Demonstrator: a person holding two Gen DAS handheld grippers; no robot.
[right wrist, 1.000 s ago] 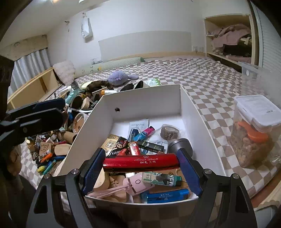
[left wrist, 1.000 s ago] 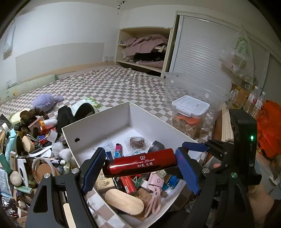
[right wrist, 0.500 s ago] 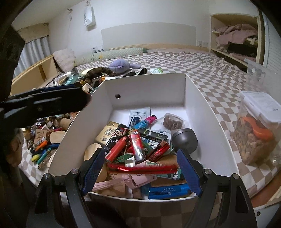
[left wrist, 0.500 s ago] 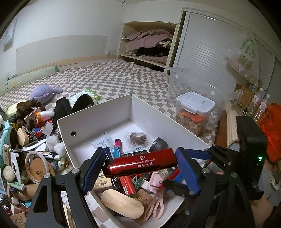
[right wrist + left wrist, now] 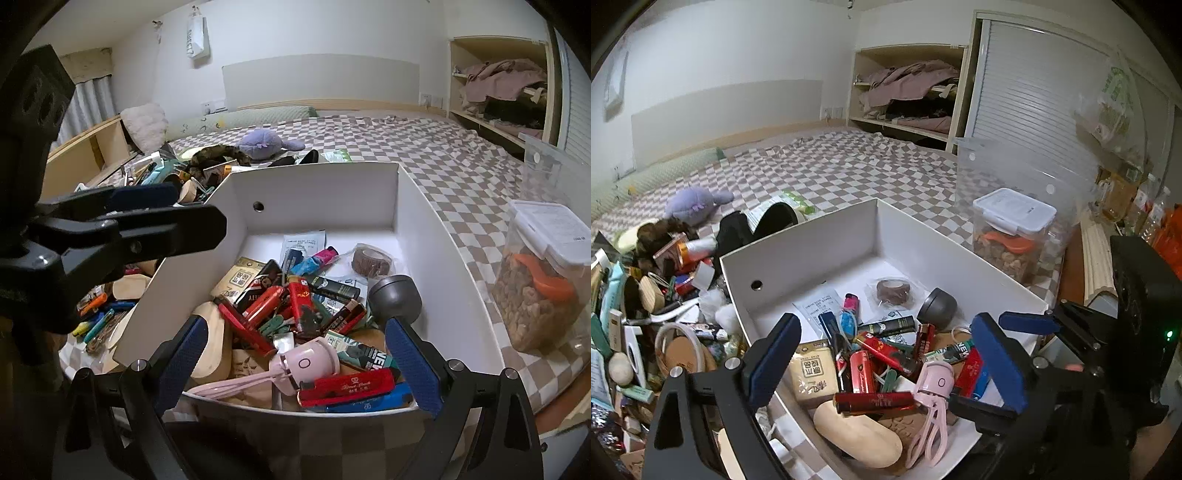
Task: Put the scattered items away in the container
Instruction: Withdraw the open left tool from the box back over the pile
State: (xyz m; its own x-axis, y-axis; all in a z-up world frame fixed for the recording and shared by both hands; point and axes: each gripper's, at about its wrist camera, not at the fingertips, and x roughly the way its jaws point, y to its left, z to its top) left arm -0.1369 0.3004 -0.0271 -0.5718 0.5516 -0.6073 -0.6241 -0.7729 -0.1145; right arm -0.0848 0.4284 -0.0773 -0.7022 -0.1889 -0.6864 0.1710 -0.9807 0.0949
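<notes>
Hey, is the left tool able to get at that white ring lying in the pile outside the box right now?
Probably yes. The left tool is empty, its jaws opening, and the white ring lies on top of the clutter beside the white box, with nothing covering it. Neighbouring items crowd it closely, though.

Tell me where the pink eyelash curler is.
The pink eyelash curler lies inside the white box, at its near edge in the right wrist view, just left of the red case with gold lettering.

We see a purple plush (image 5: 698,201) on the checked bedspread (image 5: 849,166) (clothes (image 5: 908,88) fill the shelf beyond) and a food jar (image 5: 1012,236).
</notes>
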